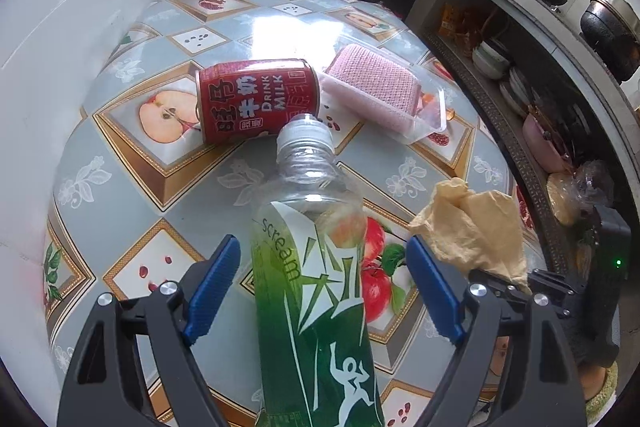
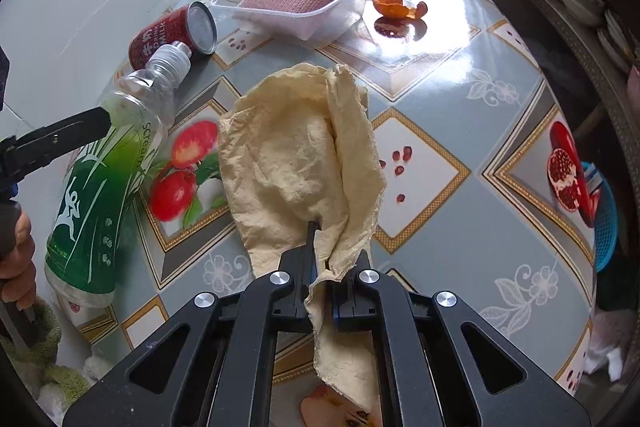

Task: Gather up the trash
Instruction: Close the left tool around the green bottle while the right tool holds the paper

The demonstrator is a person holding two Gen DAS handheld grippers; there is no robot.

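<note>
The right gripper [image 2: 320,259] is clamped tight on a crumpled tan napkin [image 2: 296,163] at frame centre — its fingertips buried in the folds. The left gripper [image 1: 324,291] stands wide, blue pads [image 1: 214,287] either side of a green bottle [image 1: 316,287] without touching it; the bottle's base is cut off at the bottom edge. Above lie a red milk can [image 1: 256,99] and a clear plastic tray [image 1: 384,95] on the table [image 1: 132,187]. Orange peel [image 2: 394,7] sits upper right, washed out by glare.
</note>
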